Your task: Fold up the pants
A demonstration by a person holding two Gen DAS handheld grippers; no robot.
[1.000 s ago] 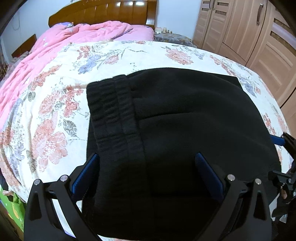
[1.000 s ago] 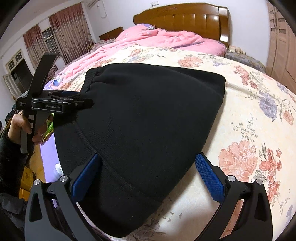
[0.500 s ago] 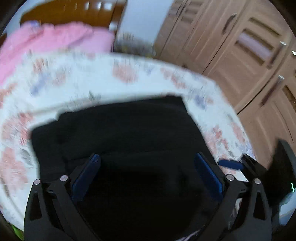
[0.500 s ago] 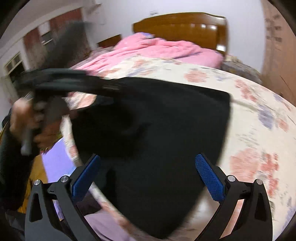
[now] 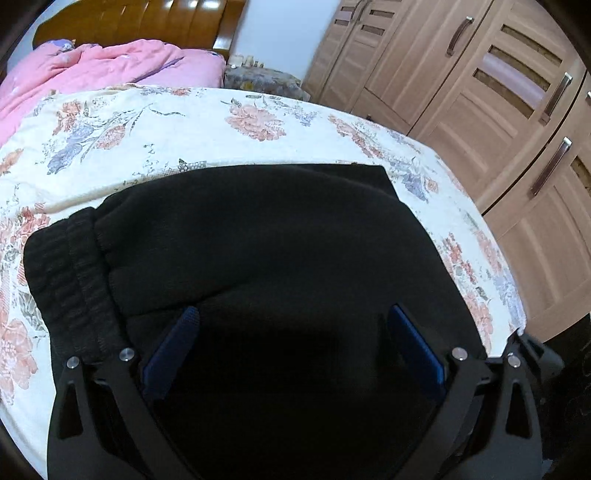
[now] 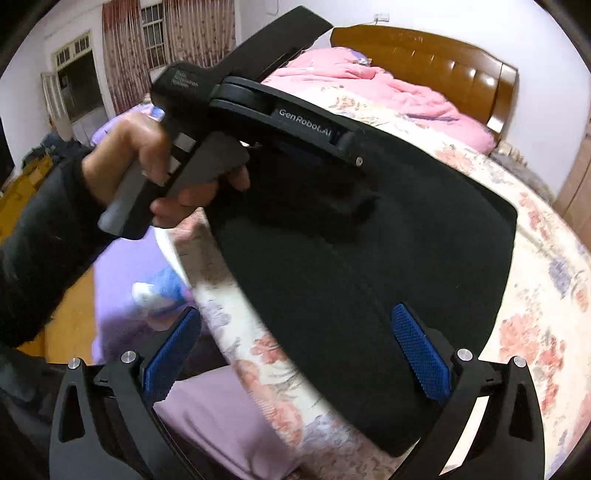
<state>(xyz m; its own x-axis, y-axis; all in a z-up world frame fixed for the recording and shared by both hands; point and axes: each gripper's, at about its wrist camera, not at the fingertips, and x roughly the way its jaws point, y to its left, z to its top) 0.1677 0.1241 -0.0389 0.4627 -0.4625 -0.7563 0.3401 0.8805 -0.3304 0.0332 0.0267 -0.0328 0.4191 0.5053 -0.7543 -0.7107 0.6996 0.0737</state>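
Observation:
Black fleece pants lie folded into a compact rectangle on the floral bedspread, with the ribbed waistband at the left. My left gripper is open and hovers just above the near part of the pants. In the right wrist view the same pants reach the bed's near edge. My right gripper is open above that near corner. The left gripper's body and the hand holding it show in the upper left there, low over the pants.
A pink quilt and a wooden headboard are at the far end of the bed. Wooden wardrobe doors stand along the right. Purple fabric and a wooden floor lie below the bed's near edge.
The left gripper has swung to the right and come down closer over the pants. The right gripper has shifted toward the bed's near edge, and the left tool now fills more of its view.

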